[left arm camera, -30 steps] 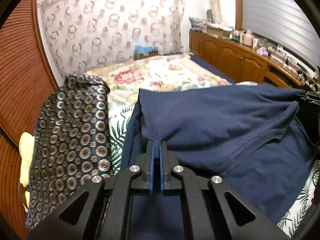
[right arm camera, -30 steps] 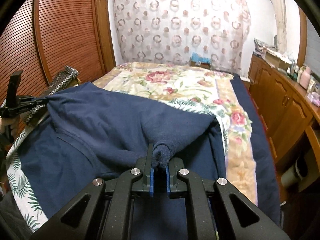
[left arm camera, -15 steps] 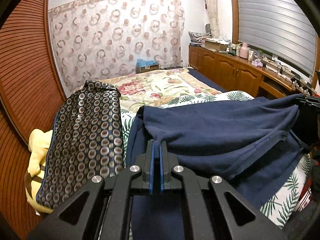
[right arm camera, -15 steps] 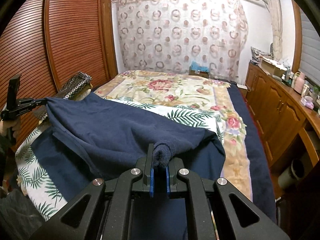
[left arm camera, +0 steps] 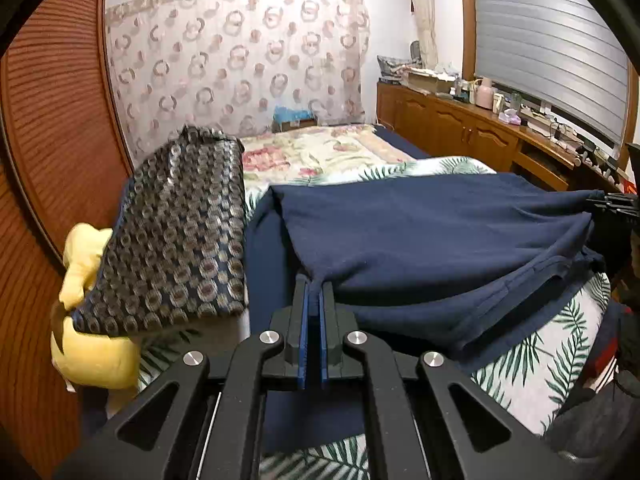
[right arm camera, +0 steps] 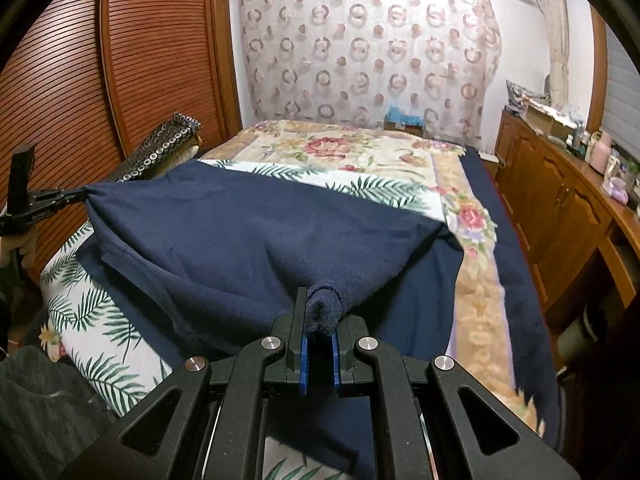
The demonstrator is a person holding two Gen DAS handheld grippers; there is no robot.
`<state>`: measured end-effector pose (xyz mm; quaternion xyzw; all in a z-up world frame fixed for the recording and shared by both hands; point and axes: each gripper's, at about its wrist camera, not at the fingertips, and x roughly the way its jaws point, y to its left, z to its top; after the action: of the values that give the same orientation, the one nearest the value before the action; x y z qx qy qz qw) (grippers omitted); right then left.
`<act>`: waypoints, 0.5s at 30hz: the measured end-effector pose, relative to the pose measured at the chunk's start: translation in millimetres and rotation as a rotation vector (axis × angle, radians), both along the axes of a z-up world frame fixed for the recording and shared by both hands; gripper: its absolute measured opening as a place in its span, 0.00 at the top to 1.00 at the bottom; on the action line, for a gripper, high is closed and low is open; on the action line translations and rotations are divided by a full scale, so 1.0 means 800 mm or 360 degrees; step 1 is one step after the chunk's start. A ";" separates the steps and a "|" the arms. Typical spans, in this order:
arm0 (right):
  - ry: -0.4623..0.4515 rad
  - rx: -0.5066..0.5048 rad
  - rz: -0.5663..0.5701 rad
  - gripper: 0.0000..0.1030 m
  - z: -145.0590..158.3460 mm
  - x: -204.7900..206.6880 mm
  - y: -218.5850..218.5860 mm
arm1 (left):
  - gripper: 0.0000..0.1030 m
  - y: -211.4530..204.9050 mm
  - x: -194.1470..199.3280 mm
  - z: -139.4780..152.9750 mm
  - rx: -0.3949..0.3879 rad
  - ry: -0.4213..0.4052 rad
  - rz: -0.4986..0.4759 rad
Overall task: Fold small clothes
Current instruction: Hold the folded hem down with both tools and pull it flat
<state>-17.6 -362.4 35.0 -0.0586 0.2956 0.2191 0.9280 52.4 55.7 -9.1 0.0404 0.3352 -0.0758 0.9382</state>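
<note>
- The blue cloth (left arm camera: 420, 232) lies spread on the bed (right arm camera: 360, 152), with its near edge lifted off the covers.
- The left gripper (left arm camera: 314, 308) has its fingers tight together on one corner of the cloth.
- The right gripper (right arm camera: 320, 320) has its fingers clamped on a thick, rolled-up bunch at the other corner.
- The edge hangs between the two grippers, and it sags a little in the middle.
- To fold well, keep both corners at the same height and pull gently apart so the edge goes flat.
- Move both together, so the fold line comes out straight.
- Do not let go until the edge lies flat on the cloth below.
- A dotted cloth (left arm camera: 180, 232) and a yellow one (left arm camera: 88, 344) sit just beside. Keep clear of them.
</note>
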 end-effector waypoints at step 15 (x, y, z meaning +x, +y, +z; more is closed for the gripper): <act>0.0043 -0.0071 -0.0100 0.85 -0.010 0.012 0.008 | 0.95 -0.002 0.000 -0.039 0.0030 0.0130 0.0051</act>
<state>-7.8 -356.1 26.9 -0.0670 0.3145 0.1839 0.9289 52.0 54.0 -40.3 0.0409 0.3745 -0.0591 0.9245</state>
